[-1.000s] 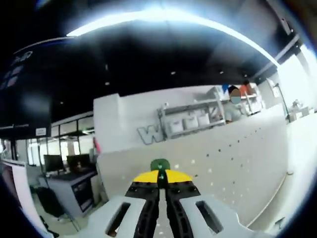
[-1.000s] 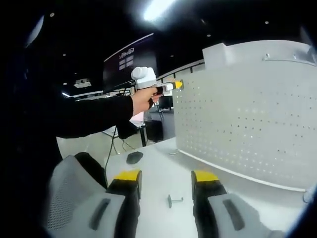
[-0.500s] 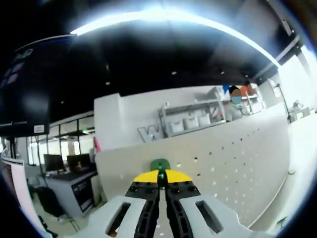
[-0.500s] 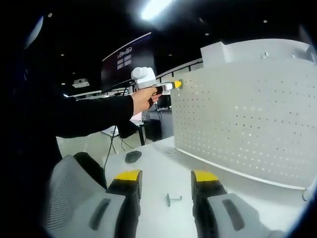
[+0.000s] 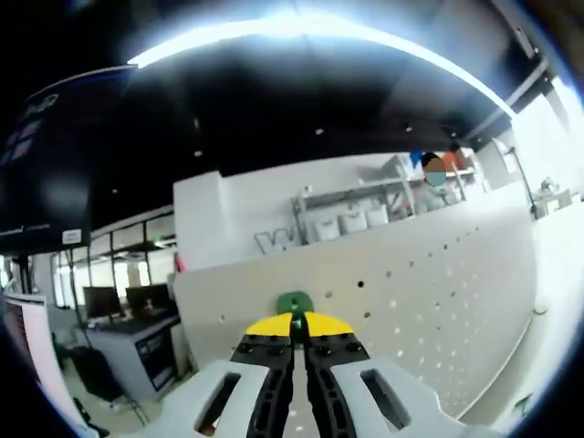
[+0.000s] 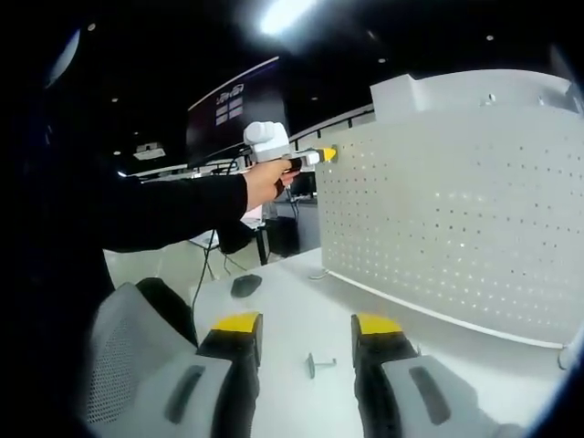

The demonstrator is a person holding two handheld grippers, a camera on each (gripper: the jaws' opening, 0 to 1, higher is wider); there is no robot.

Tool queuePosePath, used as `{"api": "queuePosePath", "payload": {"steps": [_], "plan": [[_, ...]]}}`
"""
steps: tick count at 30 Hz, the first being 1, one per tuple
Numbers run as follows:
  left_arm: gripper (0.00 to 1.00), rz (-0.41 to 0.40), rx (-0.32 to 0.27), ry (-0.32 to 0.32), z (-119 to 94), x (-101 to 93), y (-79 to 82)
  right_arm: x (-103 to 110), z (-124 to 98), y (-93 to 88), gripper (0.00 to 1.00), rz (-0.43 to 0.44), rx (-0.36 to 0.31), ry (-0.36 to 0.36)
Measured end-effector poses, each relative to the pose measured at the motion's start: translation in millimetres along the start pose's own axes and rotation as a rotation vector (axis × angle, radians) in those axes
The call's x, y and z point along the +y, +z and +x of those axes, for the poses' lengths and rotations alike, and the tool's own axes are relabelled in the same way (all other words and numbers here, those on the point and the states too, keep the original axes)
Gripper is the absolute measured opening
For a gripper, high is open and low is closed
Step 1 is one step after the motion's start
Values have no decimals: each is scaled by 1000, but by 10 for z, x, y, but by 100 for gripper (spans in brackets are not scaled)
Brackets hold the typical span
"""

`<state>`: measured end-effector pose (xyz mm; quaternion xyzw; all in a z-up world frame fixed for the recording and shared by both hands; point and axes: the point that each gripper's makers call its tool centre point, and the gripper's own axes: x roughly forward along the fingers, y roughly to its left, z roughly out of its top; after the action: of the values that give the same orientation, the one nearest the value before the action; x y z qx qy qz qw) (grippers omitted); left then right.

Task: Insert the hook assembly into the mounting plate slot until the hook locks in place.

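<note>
In the left gripper view my left gripper [image 5: 294, 326] has its yellow-tipped jaws shut on a small green hook piece [image 5: 294, 302], which pokes out past the tips. It is held up close to the white perforated mounting plate [image 5: 429, 301]. The right gripper view shows that same left gripper [image 6: 318, 156] in a hand at the plate's upper left corner [image 6: 339, 151]. My right gripper [image 6: 307, 325] hangs open low over the white table, nothing between its jaws. A small metal peg [image 6: 318, 364] lies on the table just beyond it.
The mounting plate [image 6: 456, 237] stands upright along the table's [image 6: 292, 310] far side. A dark rounded object [image 6: 245, 286] lies on the table at the left. A black sleeve [image 6: 155, 214] crosses the right gripper view. Shelving [image 5: 351, 219] and a person [image 5: 436, 187] are behind the plate.
The left gripper has crept slightly closer to the plate's top edge with the green piece still held. The right gripper stays open and almost still.
</note>
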<state>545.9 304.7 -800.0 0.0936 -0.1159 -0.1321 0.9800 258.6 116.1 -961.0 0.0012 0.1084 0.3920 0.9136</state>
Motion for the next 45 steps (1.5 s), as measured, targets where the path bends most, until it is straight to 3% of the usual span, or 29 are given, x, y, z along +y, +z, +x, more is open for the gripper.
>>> {"api": "queuePosePath", "payload": {"steps": [12,17,23,29,45], "plan": [[3,54,15,6,53,10,-58,4,8,-6,36,4,3,0],[3,112,22,1,52,4,-65,-19,-3,7,36,7,-3,-8],[4,33,38,-3,28,22,-61,-13,-9,13,36,0,-4,-7],[8,24,43,-12,-11,7,-13,-19,-19,36,36,-1,-13,-8],[25,-1,31,-58,-398,-169,211,55,1,61,36,-19,-18,17]]}}
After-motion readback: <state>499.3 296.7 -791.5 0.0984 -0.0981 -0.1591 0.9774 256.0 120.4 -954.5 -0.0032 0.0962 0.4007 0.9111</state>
